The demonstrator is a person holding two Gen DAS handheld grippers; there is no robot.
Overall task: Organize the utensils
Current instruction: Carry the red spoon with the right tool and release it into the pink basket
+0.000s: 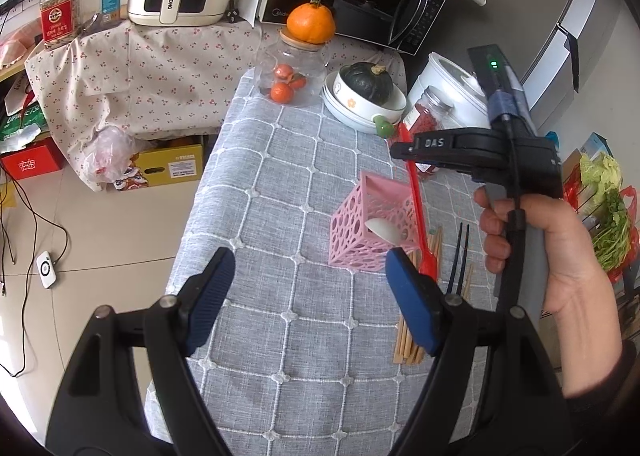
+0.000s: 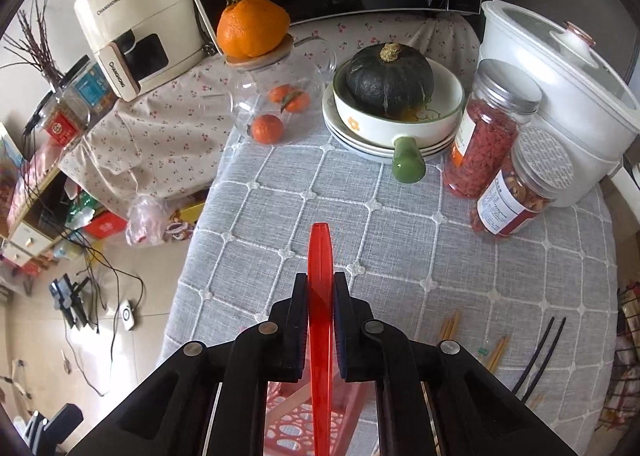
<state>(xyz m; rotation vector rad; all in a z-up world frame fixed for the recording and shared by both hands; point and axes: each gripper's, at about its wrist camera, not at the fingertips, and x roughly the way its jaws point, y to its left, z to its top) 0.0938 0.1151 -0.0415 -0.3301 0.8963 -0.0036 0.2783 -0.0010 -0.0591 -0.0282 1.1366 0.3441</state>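
My right gripper (image 2: 320,296) is clamped on a red spatula (image 2: 320,296), its pads pressing the translucent handle from both sides. From the left wrist view the spatula hangs almost upright, its red head (image 1: 427,262) low beside the pink holder (image 1: 372,232), at that holder's right edge; whether it is already inside or just against the rim I cannot tell. The holder is a perforated pink basket lying tilted on the grey checked cloth of the desk (image 1: 288,184), with a white spoon (image 1: 384,230) showing in its mouth.

My left gripper (image 1: 310,260) hangs over the desk with its blue pads set wide apart and nothing between them.

To the right of the holder, wooden chopsticks (image 1: 406,340) and a dark pair of chopsticks (image 1: 460,256) lie loose on the cloth. At the far end of the desk stand a glass jar (image 1: 290,76) topped by an orange (image 1: 311,22), and stacked bowls (image 1: 360,108) holding a dark green squash (image 1: 368,82).
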